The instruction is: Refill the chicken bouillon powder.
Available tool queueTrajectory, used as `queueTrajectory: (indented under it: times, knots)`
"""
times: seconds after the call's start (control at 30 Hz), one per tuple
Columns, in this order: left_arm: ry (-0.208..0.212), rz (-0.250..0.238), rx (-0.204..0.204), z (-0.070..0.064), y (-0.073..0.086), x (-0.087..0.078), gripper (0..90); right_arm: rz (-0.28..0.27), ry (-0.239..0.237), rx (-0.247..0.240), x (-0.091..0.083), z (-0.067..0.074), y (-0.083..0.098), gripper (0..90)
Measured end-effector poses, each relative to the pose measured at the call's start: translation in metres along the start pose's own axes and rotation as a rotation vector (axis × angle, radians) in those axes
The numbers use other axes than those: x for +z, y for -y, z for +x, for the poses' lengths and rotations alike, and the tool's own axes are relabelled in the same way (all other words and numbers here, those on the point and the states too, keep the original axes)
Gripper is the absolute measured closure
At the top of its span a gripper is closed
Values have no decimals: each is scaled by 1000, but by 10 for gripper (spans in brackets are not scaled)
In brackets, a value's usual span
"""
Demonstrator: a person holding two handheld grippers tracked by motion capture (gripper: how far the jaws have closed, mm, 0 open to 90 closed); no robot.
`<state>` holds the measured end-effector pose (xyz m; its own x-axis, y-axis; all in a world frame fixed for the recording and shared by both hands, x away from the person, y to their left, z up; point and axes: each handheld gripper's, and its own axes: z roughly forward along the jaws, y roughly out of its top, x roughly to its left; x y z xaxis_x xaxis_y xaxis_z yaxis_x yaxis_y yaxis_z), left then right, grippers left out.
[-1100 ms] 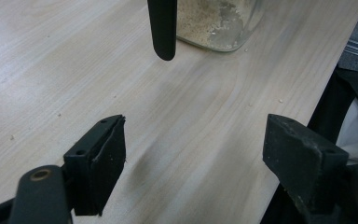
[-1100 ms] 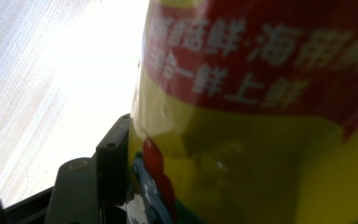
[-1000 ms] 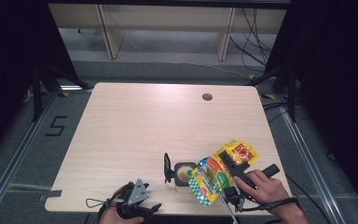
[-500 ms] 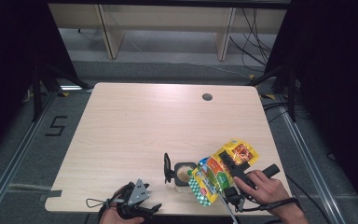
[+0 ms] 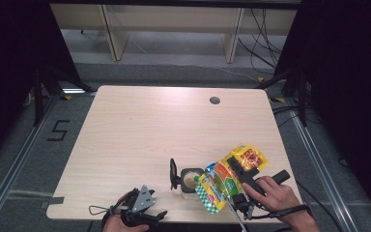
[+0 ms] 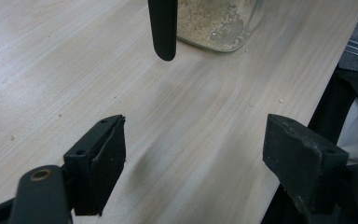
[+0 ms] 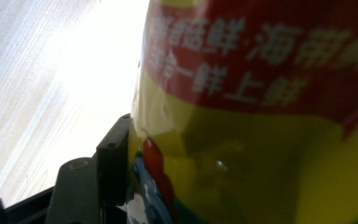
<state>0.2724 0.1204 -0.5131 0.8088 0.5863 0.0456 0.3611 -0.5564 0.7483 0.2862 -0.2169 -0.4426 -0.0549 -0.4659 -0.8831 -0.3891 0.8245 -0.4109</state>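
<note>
- I hold the yellow seasoning bag (image 5: 229,176) in my right gripper (image 5: 236,169); in the right gripper view the bag (image 7: 261,140) sits pressed against the one black jaw I can see, so I take the jaws as clamped on it, standing fairly wide because the bag is bulky.
- The bag lies tilted over the glass jar (image 5: 191,180) at the near right of the table (image 5: 140,130). Its long axis runs from far right, by my right hand (image 5: 270,193), down to the near left, and its low green-checked corner hangs just beside the jar's right rim.
- The jar stands upright with a pale, grainy powder inside; in the left gripper view the same powder shows through the glass (image 6: 216,25).
- The jar's black hinged lid (image 5: 173,174) stands up on its left side, swung clear of the mouth.
- My left gripper (image 5: 142,208) rests at the near edge, well to the left of the jar; its jaws stand wide apart with bare wood between them, holding nothing.
- The relation that matters: the jar's mouth is left of and under the bag's low end, and the right gripper is far the nearer one. I judge the pour depends on keeping that corner over the opening.
- A few grains lie scattered on the wood (image 6: 279,100) beside the jar, so spilling is a real risk.
</note>
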Motion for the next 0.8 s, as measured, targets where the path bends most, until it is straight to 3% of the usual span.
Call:
queueTrajectory:
  times: [0.8]
  knots:
    - [4,-3,3,0,0,1,212,1,-14,-12,-1,-1,-1,362]
